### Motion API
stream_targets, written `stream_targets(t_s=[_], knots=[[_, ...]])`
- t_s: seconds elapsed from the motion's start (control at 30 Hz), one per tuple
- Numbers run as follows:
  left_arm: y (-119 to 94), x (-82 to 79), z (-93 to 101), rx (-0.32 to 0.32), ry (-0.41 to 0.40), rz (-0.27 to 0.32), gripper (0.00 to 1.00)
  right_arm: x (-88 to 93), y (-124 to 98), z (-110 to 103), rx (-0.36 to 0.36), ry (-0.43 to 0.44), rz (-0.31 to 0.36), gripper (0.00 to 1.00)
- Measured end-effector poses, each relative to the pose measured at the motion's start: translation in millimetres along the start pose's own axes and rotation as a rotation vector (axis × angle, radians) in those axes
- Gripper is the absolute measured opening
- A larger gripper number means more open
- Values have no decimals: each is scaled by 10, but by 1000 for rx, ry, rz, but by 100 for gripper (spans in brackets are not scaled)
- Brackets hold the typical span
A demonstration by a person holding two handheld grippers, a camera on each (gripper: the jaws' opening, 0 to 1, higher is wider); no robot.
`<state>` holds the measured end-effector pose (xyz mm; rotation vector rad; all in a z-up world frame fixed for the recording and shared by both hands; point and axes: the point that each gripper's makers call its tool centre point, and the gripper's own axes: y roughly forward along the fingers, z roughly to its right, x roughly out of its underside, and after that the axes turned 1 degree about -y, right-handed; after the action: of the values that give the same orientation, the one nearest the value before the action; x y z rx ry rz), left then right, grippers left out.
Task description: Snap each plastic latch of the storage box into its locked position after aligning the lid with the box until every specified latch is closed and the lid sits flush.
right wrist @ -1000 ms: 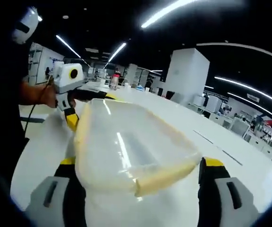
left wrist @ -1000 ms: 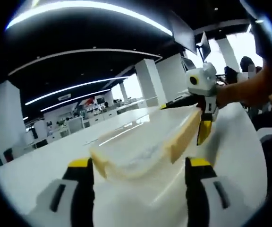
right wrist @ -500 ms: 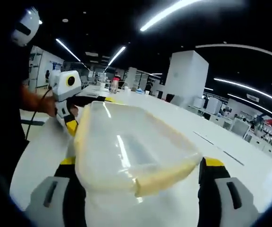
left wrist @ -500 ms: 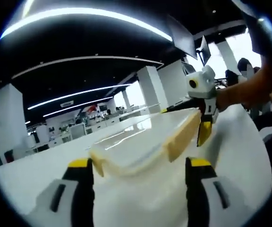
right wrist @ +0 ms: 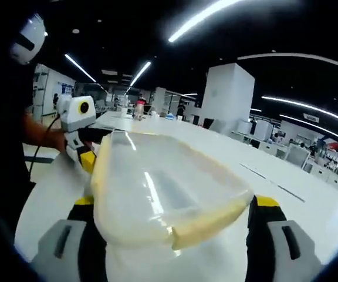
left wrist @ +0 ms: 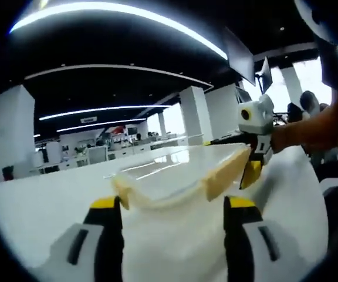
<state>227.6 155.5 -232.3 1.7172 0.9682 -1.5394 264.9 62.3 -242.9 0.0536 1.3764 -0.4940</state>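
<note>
In the left gripper view, the storage box lies on the white tabletop directly ahead of the left tongs, whose jaws stand wide, flanking its near end; its long axis runs away toward the right tongs at the far end. In the right gripper view, the right tongs, also wide, straddle the opposite end, a cream latch nearest; the left tongs sit at the far corner.

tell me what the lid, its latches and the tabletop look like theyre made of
Lid: seemingly clear, glossy plastic; ceiling lights streak across it and the table shows through. Latches: opaque, pale yellow, matte-looking, probably plastic too. Tabletop: smooth glossy white, mirroring the lights; laminate or painted surface, cannot tell which.
</note>
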Motion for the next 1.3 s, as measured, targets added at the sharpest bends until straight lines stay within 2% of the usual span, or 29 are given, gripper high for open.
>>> stream_targets(t_s=[0.13,0.23,0.27,0.3,0.43,0.67,1.3], knots=[[0,-1,5,3,-8,-3,67,-3,4,-5,3,5,6,100],[14,2,20,3,-24,-12,64,-12,14,-12,13,16,39,100],[72,30,51,4,-79,-10,64,-25,21,-5,17,21,43,100],[79,56,24,-7,-48,-20,65,-25,-3,-3,15,21,44,100],[8,17,34,-7,-47,-17,65,-33,-9,5,14,20,36,100],[4,7,45,-3,-38,-14,67,-38,-11,10,18,17,50,100],[-8,5,-6,19,-30,-15,67,-28,14,4,31,1,22,100]])
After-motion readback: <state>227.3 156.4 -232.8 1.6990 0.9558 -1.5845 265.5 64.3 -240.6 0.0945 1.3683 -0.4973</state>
